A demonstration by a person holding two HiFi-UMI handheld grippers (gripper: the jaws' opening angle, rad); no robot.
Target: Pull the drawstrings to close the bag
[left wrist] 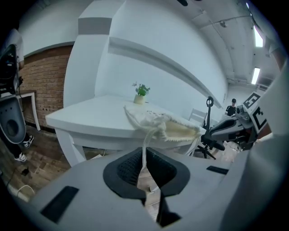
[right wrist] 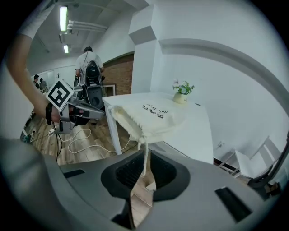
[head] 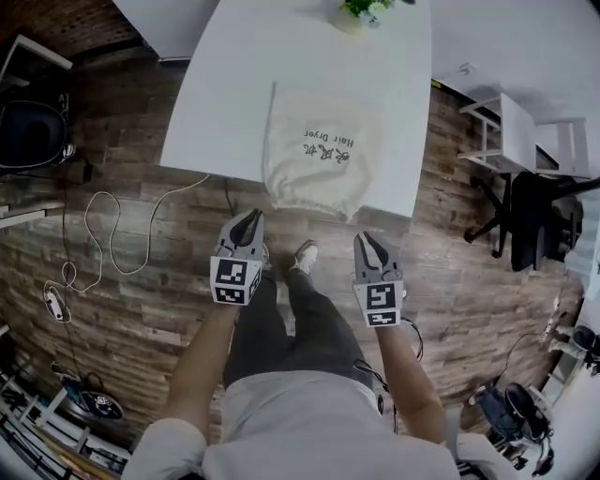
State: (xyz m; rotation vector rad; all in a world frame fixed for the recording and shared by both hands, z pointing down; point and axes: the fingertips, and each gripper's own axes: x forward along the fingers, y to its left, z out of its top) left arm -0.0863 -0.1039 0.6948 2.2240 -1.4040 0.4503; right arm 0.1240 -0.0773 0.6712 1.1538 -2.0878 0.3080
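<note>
A cream drawstring bag (head: 314,155) printed "Hair Dryer" lies on the white table (head: 234,84), its gathered mouth hanging over the near edge. My left gripper (head: 251,220) is held just below and left of that mouth, and my right gripper (head: 366,242) just below and right of it. In the left gripper view a white drawstring (left wrist: 144,153) runs from the ruffled mouth (left wrist: 158,124) down between the pads of the left gripper (left wrist: 144,175), which is shut on it. The right gripper (right wrist: 145,175) is likewise shut on the other drawstring (right wrist: 146,155), which comes from the bag (right wrist: 149,115).
A small potted plant (head: 361,11) stands at the table's far edge. White cables (head: 103,234) trail over the wood floor to the left. A black office chair (head: 530,220) and a white shelf (head: 511,131) are on the right. My legs and shoes (head: 302,255) are below the table edge.
</note>
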